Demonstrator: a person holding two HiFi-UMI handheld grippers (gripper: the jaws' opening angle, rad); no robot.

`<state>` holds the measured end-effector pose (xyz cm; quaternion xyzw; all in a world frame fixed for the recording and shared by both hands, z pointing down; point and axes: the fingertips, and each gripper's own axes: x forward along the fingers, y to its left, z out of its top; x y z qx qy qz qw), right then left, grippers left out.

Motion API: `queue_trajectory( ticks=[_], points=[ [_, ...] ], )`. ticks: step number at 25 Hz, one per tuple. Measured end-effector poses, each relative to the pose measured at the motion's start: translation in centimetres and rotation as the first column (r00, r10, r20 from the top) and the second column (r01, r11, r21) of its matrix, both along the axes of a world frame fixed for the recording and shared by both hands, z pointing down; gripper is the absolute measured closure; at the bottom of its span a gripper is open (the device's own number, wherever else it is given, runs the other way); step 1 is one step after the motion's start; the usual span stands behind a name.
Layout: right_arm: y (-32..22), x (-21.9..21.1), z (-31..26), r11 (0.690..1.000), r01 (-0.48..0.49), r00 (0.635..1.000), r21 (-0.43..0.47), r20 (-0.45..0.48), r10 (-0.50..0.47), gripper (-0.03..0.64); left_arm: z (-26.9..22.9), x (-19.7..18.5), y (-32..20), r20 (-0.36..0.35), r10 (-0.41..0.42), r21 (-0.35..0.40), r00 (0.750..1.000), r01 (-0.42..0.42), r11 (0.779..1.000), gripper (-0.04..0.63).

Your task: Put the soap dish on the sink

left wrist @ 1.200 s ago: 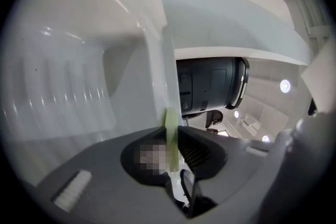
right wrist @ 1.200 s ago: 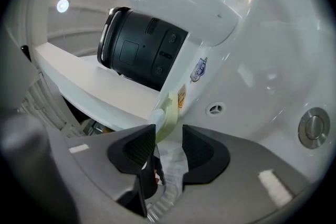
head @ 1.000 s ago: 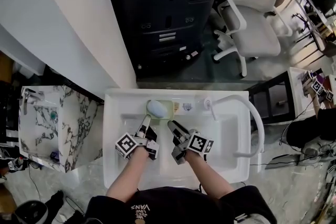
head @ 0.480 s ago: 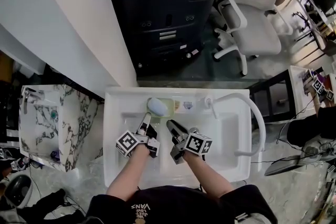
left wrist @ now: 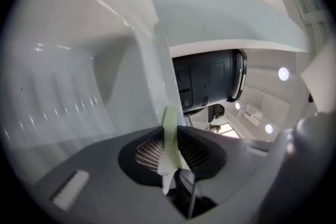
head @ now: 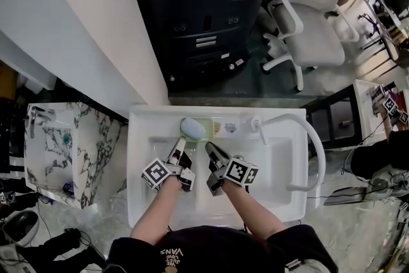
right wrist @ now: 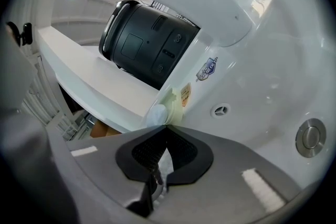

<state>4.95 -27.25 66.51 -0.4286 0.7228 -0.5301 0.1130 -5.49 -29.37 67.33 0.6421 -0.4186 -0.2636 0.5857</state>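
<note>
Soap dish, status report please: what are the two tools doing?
Left tool clamped on soap dish edge. Right tool just closed, empty, short of it. Dish carries soap, at sink's back ledge; nothing blocking.

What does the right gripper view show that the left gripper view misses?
Only the right gripper view: the soap, the overflow hole and the drain plug. It also shows the right gripper, whose jaws have just closed with nothing between them, tips near the soap dish. Only the left gripper view: the left gripper clamped on the dish's rim. Both: the soap dish, the white sink wall and the black machine behind it.
</note>
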Motion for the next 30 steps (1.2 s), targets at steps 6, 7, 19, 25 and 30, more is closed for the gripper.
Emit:
queue_trajectory(
  ticks=[6,7,19,25,30],
  points=[
    [-0.1,-0.1,0.1,1.0,-0.018,1.0,-0.009,0.012,0.018,0.614,-0.8,0.3,0.2,0.01,0.075,0.06,0.997,-0.075,0.995,0.449],
    [-0.1,-0.1,0.1,1.0,-0.02,1.0,-0.012,0.014,0.021,0.614,-0.7,0.4,0.4,0.027,0.094,0.054,0.995,-0.095,0.994,0.427],
    [-0.2,-0.1,0.1,0.999,-0.043,0.999,-0.021,0.016,0.043,0.614,0.0,0.9,2.1,0.347,0.26,0.055,0.901,-0.297,0.953,0.42],
    [-0.4,0.1,0.1,0.998,-0.052,0.998,-0.021,0.021,0.052,0.614,0.3,1.3,2.4,0.492,0.308,0.033,0.814,-0.371,0.928,0.42],
    [-0.3,-0.1,0.2,0.998,-0.052,0.998,-0.028,0.034,0.053,0.614,0.9,1.3,2.3,0.604,0.32,-0.01,0.73,-0.395,0.919,0.42]
  ],
)
